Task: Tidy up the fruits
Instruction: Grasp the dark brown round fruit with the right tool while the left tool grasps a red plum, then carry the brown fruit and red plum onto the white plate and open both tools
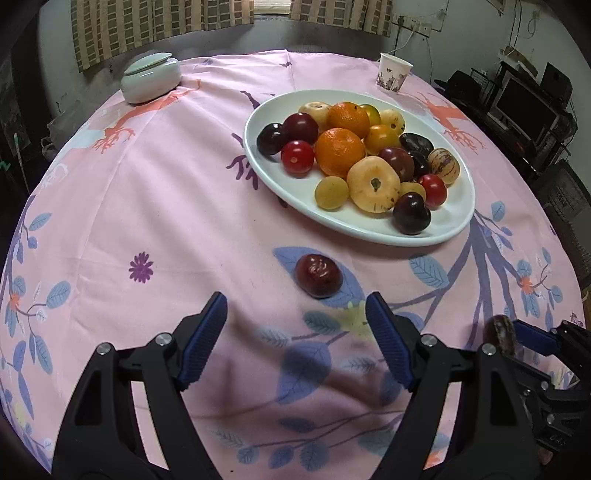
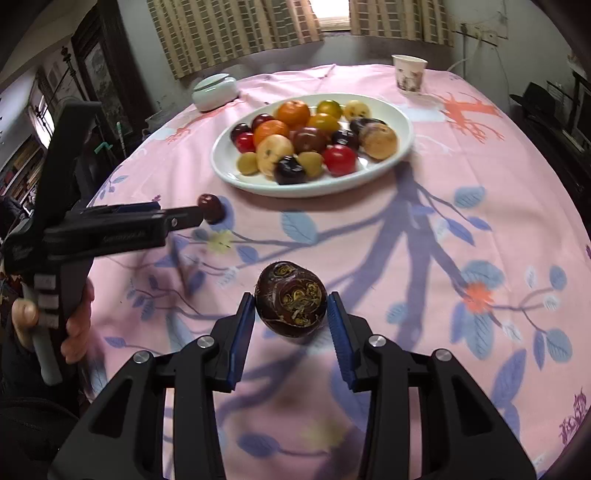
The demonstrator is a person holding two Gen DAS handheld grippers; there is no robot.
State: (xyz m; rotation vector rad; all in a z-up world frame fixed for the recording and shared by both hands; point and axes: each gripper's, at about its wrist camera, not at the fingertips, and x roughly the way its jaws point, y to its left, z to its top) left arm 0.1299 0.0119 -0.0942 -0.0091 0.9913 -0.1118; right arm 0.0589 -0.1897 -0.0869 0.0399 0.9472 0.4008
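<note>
Plate [image 1: 458, 225], upper right, nearly stocked; yours outstanding: red date [image 1: 318, 276] ahead of wide-open, empty left gripper [image 1: 295, 325], water chestnut [image 2: 291, 299] between right gripper [image 2: 291, 317] pads, seemingly touching.

My left wrist view sits low over the tablecloth [image 1: 155, 192], looking forward past its own fingers toward the plate [image 1: 454, 221], which lies ahead and to the right, fairly near. My right wrist view looks the same general way from farther right, so the plate [image 2: 400, 122] lies ahead, slightly left and farther off. Both views share the plate, the lidded jar [image 1: 149, 79] [image 2: 214, 90], the cup [image 1: 393, 72] [image 2: 408, 74] and the curtains [image 1: 155, 26] [image 2: 236, 31]. Each catches the other gripper: the right gripper [image 1: 517, 334] at my left view's lower right edge, the left gripper [image 2: 201, 212] side-on at my right view's left.
</note>
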